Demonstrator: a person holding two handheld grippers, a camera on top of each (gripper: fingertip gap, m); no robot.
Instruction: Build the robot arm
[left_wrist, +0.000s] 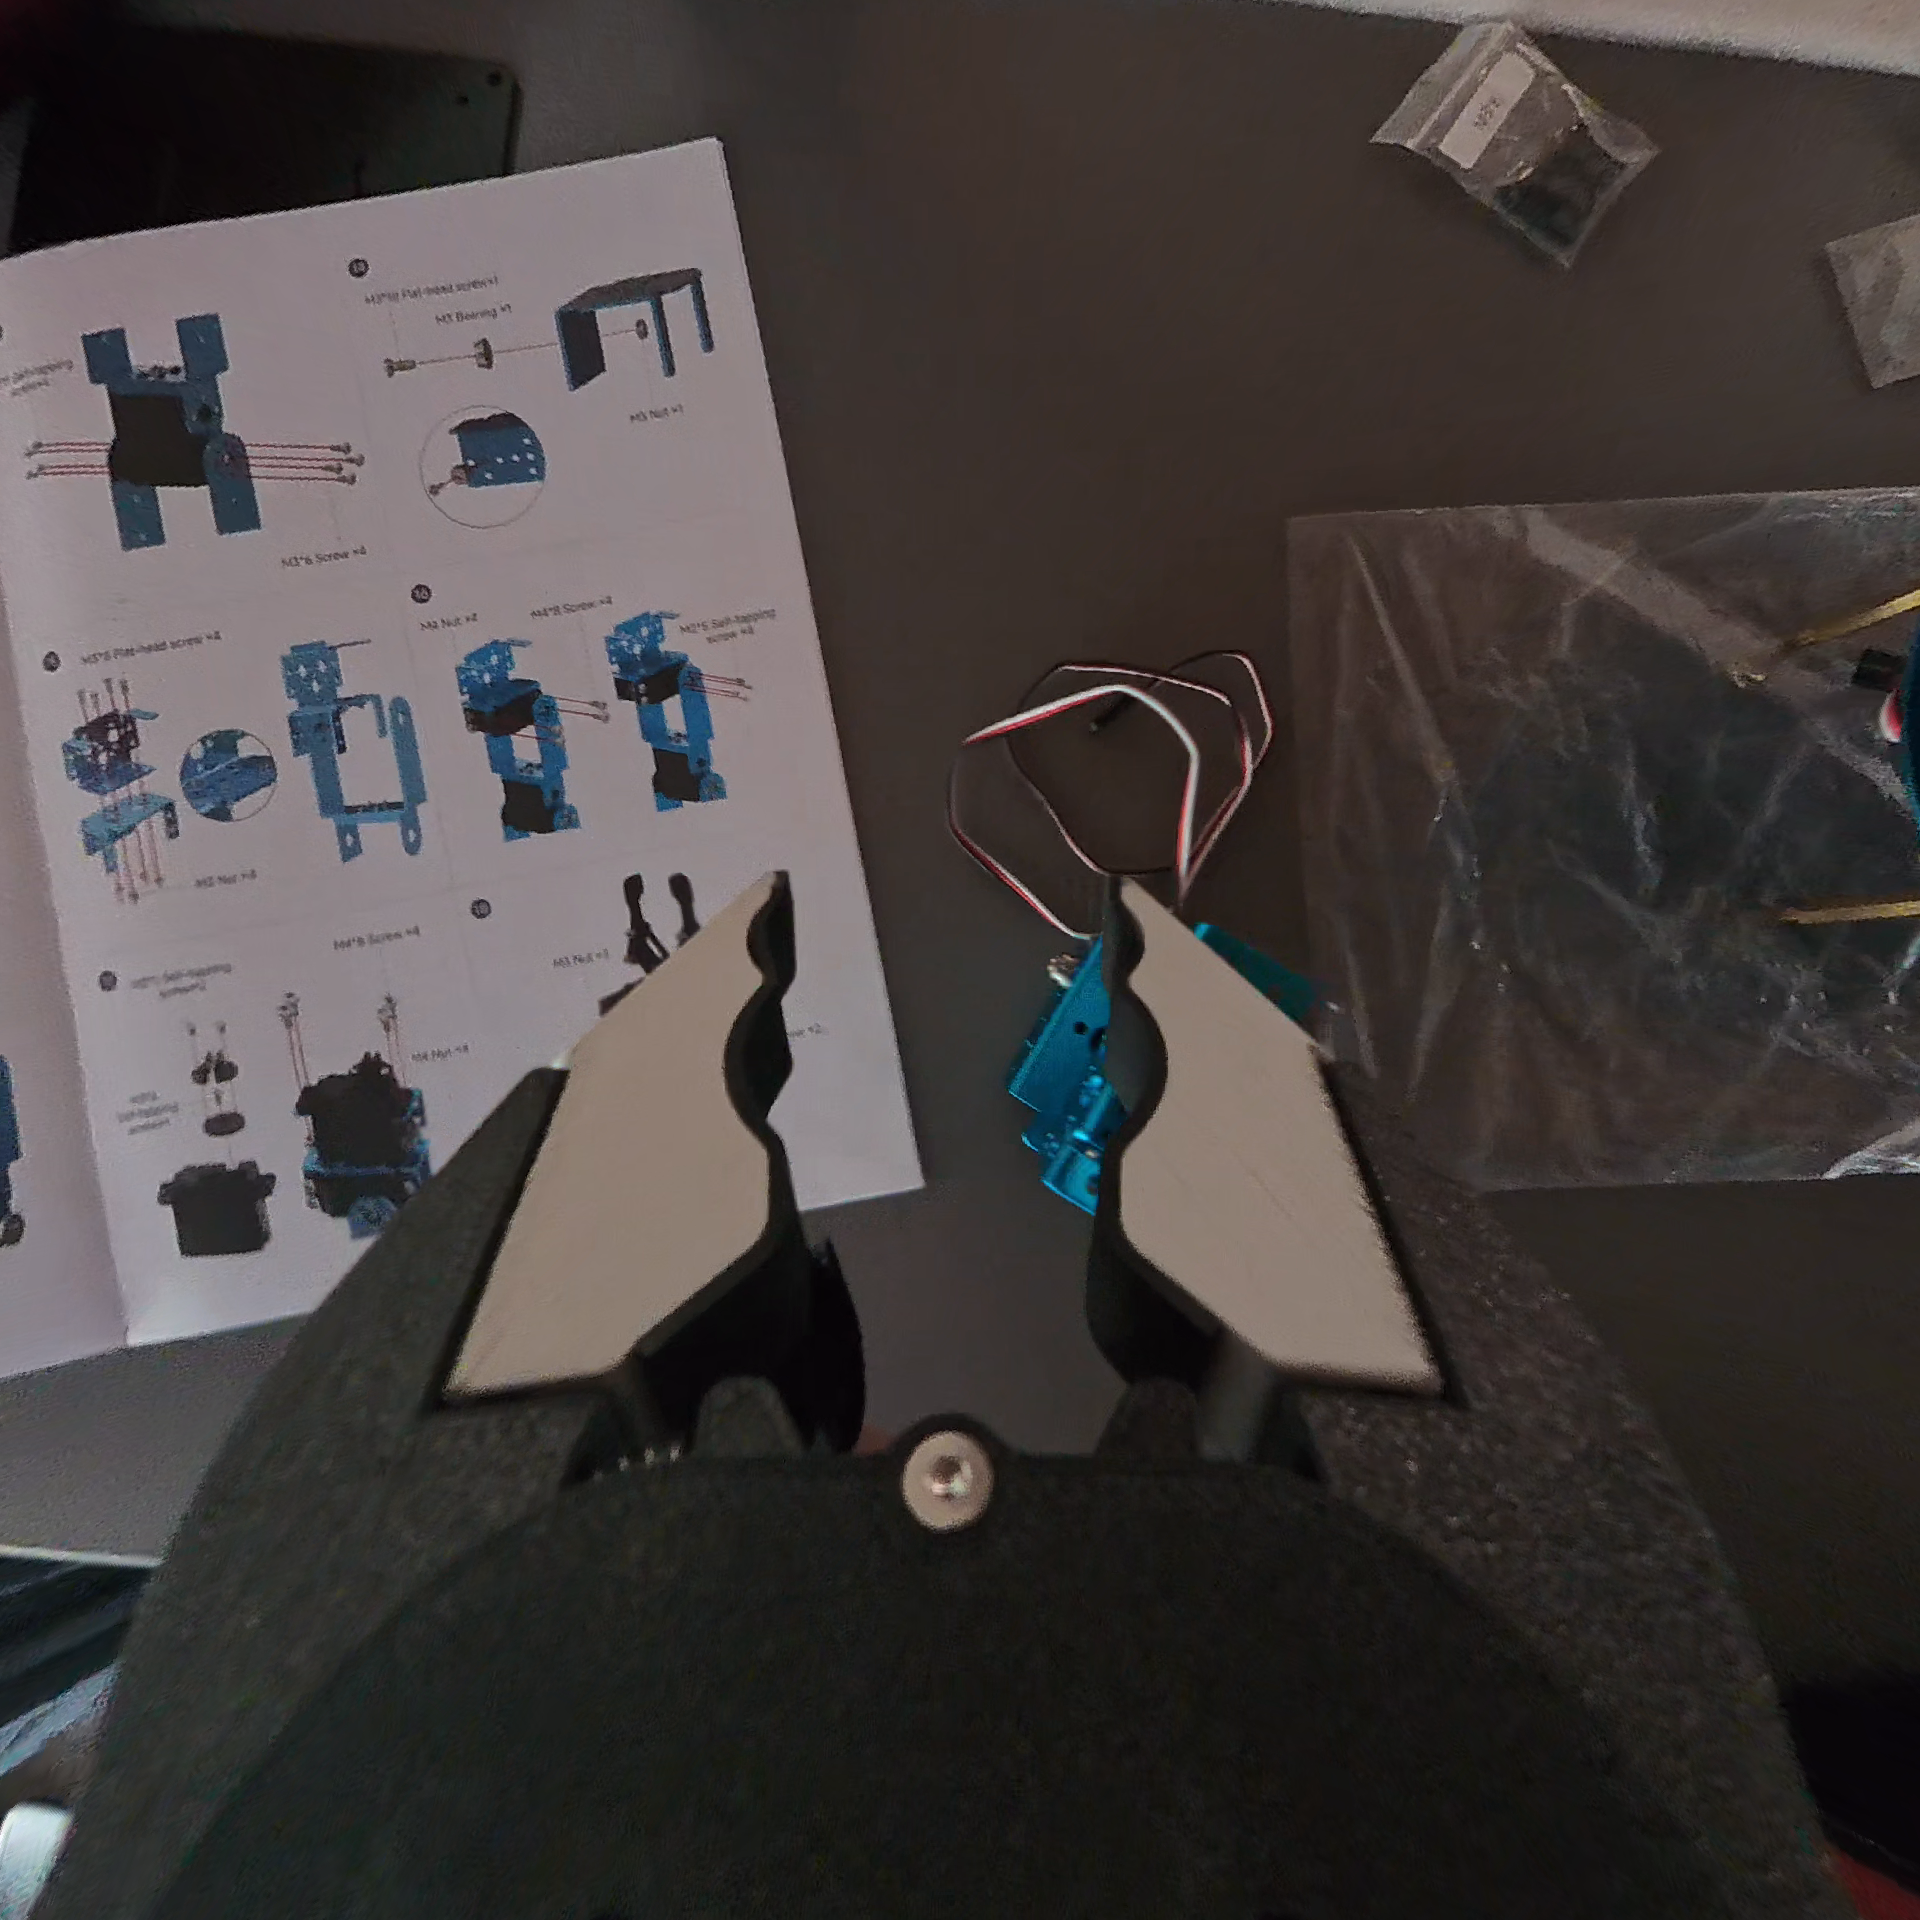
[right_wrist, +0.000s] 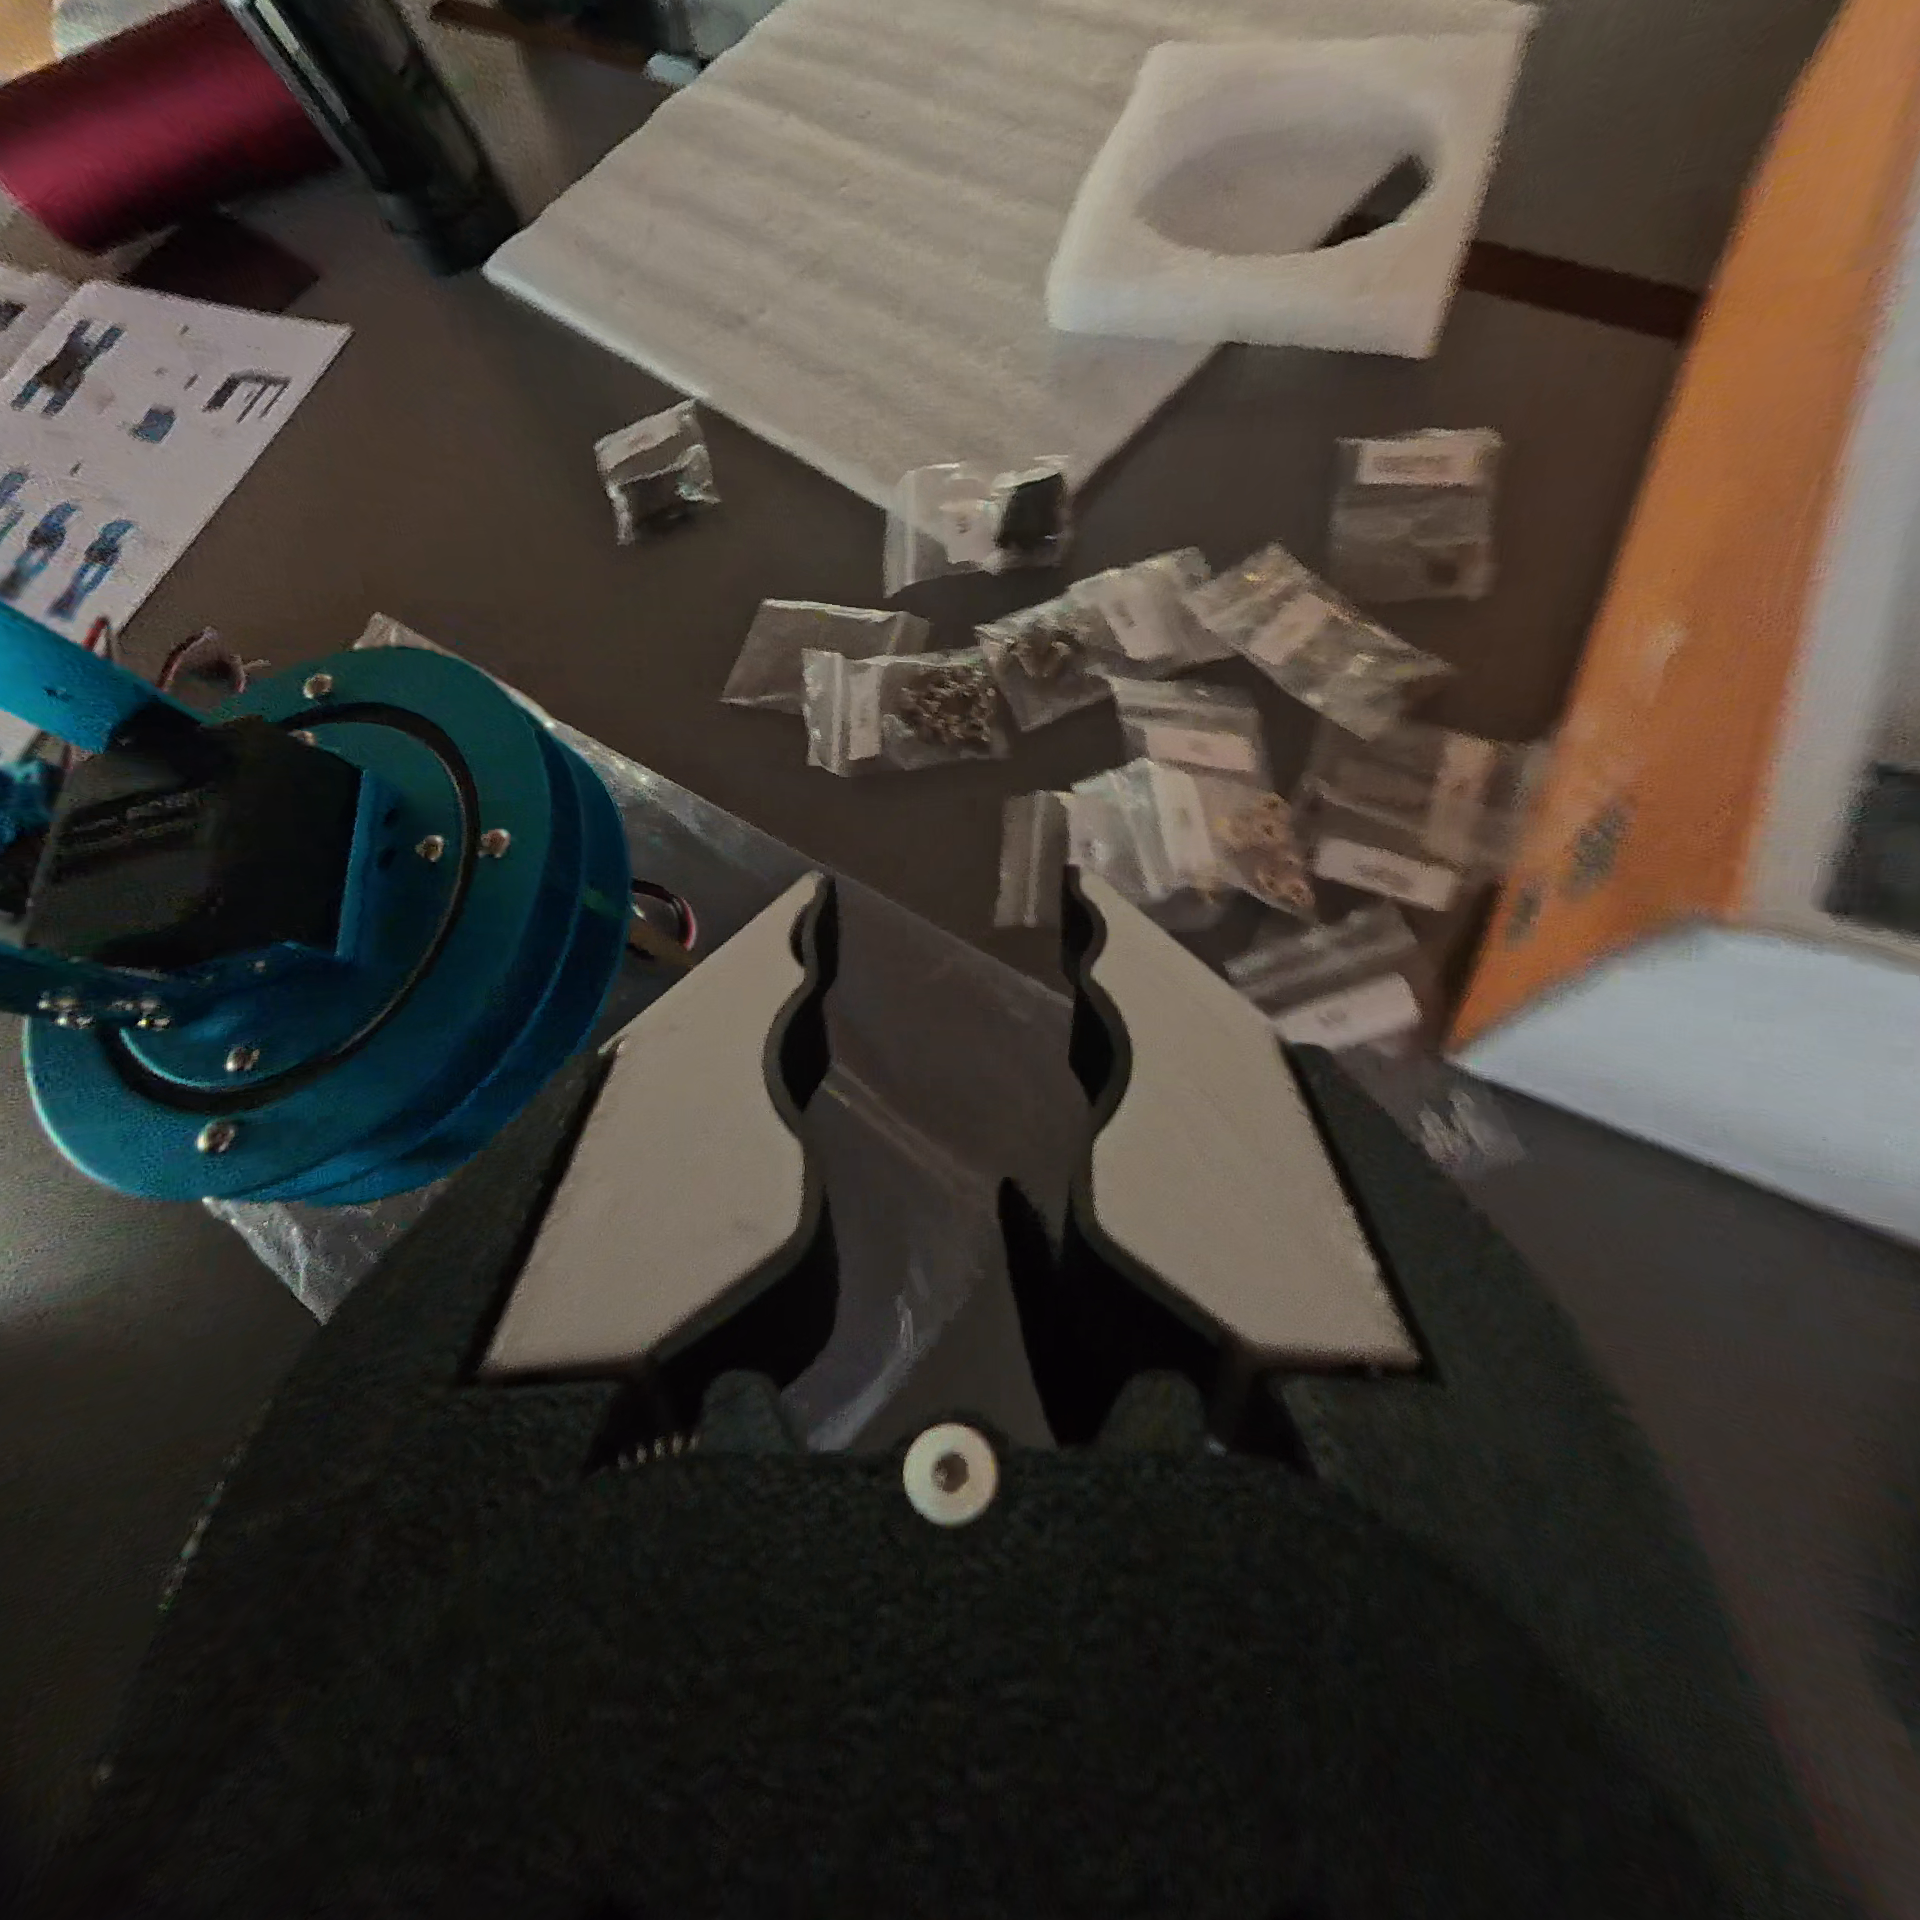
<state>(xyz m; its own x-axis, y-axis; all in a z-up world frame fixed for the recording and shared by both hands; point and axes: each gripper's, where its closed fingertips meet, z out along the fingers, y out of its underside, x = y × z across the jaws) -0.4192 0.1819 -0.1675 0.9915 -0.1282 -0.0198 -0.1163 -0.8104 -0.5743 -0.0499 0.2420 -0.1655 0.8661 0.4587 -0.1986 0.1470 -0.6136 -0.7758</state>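
1. An instruction sheet lies flat at the left of the grey tabletop.
2. The left gripper hangs with jaws wide apart, holding nothing; a small blue bracket with looped wires lies just beside its right finger.
3. A clear plastic bag lies further right.
4. The right gripper, jaws apart and empty, hovers beside a blue round-based assembly, with small parts bags beyond.

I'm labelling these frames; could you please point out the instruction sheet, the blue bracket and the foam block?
instruction sheet (left_wrist: 436, 665), left wrist view, page middle.
blue bracket (left_wrist: 1060, 1049), left wrist view, flat face.
foam block (right_wrist: 1132, 281), right wrist view, front-left corner.
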